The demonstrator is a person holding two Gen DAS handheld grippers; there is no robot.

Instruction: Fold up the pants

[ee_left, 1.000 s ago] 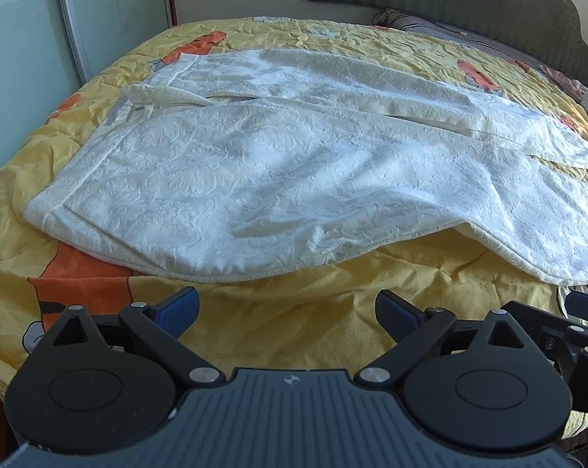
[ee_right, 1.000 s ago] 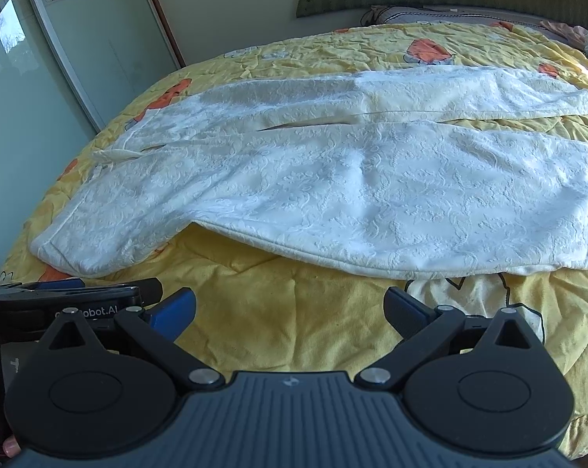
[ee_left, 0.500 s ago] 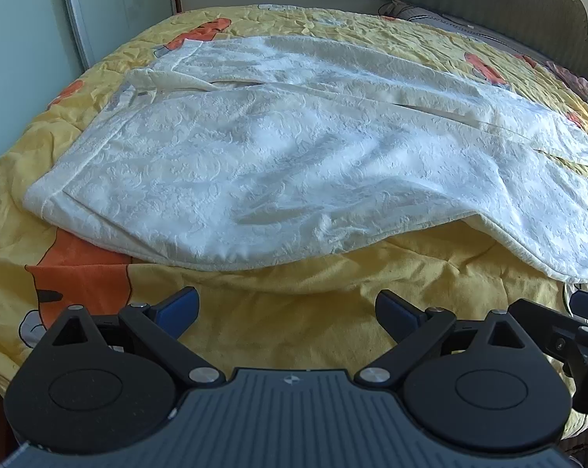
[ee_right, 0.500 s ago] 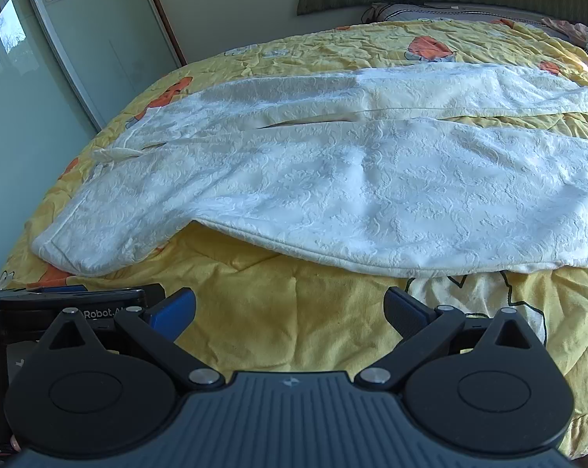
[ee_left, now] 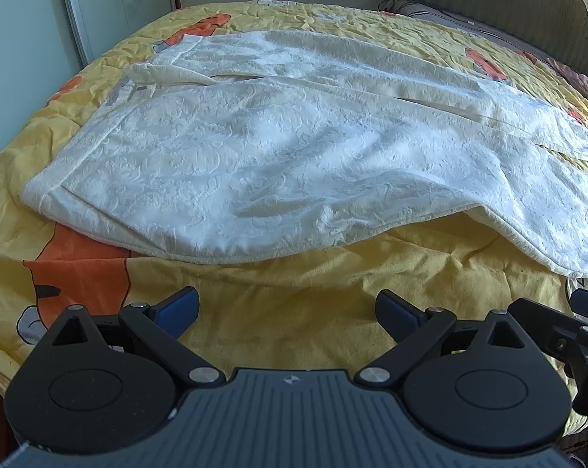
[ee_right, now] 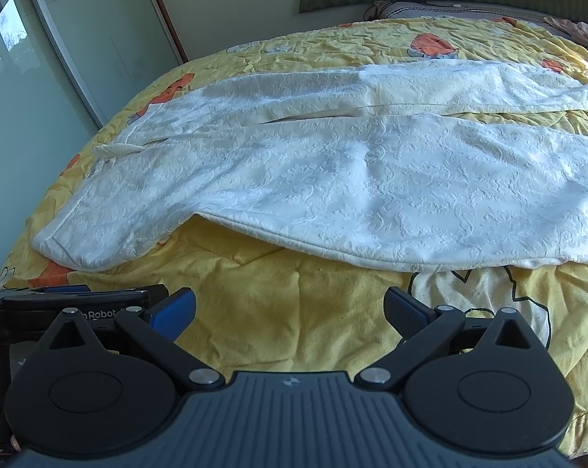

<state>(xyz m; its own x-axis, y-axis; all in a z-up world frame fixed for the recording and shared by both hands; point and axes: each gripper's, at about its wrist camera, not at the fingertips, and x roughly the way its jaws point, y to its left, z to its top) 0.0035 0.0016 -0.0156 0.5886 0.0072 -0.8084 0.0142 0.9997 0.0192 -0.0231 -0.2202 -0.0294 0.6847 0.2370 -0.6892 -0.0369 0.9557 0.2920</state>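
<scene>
Left wrist view: left gripper [ee_left: 286, 312] has advanced toward the bed [ee_left: 333, 296], jaws open and empty; right gripper [ee_right: 290, 312] likewise spread, unmoved. Beyond, white pants [ee_left: 294, 156] lie flat, unfolded; folding not yet begun.

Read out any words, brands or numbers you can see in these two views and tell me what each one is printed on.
"Robot": white lettering on the black body of the left hand-held gripper, seen in the right wrist view; letters before and after it are hidden behind the right hand-held gripper.
Small emblems on the ribbed grey housings of both grippers: marks only, no readable letters.
Bedspread and pants: pictures and texture, no text.
</scene>
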